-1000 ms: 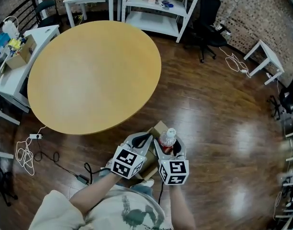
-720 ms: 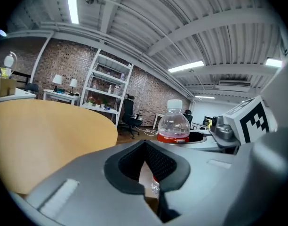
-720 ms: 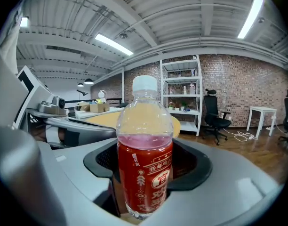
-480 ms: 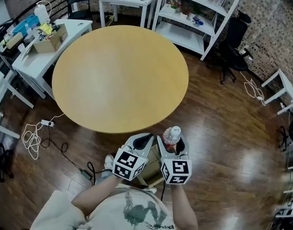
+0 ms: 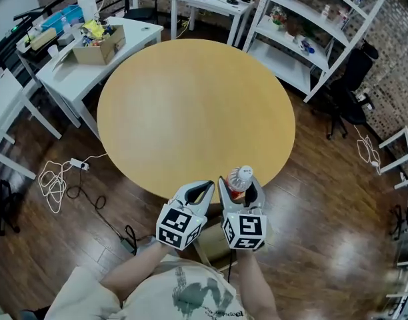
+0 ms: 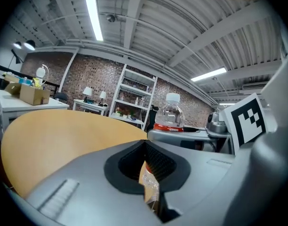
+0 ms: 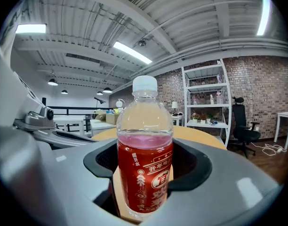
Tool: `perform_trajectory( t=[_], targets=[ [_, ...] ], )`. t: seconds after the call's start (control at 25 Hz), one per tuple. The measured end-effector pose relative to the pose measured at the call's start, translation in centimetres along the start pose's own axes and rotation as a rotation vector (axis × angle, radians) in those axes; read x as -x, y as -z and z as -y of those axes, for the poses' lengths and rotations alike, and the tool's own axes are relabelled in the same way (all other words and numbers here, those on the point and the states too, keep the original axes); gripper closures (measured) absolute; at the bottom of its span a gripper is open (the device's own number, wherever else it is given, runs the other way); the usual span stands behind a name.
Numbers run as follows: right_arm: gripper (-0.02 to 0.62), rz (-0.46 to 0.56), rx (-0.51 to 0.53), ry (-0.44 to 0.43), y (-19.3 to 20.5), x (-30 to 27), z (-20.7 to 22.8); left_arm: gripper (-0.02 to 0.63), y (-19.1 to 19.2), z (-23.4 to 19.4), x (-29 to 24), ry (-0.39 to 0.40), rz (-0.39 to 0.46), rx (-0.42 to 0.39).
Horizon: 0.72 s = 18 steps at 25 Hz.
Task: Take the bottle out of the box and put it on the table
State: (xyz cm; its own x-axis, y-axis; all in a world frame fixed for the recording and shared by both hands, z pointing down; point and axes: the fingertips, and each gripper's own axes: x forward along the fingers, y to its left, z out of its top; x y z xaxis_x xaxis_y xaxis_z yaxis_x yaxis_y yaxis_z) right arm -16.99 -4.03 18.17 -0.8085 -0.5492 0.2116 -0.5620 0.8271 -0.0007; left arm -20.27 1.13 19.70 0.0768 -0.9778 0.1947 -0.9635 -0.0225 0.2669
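Observation:
A clear bottle with a white cap, a red label and red drink stands upright between the jaws of my right gripper. That gripper is shut on the bottle at its label, held at the near edge of the round wooden table. My left gripper is just left of it, jaws closed together and empty. From the left gripper view, the bottle rises above the right gripper's body. The cardboard box lies on the floor below both grippers, mostly hidden by them.
A white desk with a carton of clutter stands beyond the table on the left. White shelving and a black office chair are at the back right. Cables lie on the wooden floor to the left.
Both grippers and the held bottle have come forward from above the box to the table's near edge. The bottle stays upright in the right gripper.

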Motion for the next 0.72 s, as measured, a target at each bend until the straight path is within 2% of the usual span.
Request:
perform_trajectory(
  t=[0.2, 0.48, 0.72],
  targets=[
    [0.288, 0.003, 0.006, -0.02, -0.2, -5.7, -3.5, 0.606, -0.8, -5.6, 0.4, -0.014, -0.007, 0.002],
    [0.288, -0.014, -0.009, 0.012, -0.2, -12.1, -6.3, 0.606, -2.0, -12.5, 0.2, -0.017, -0.044, 0.009],
    [0.287, -0.017, 0.013, 0.017, 0.1, -16.1, -8.0, 0.606, -3.3, -15.8, -0.5, -0.021, -0.047, 0.0]
  ],
)
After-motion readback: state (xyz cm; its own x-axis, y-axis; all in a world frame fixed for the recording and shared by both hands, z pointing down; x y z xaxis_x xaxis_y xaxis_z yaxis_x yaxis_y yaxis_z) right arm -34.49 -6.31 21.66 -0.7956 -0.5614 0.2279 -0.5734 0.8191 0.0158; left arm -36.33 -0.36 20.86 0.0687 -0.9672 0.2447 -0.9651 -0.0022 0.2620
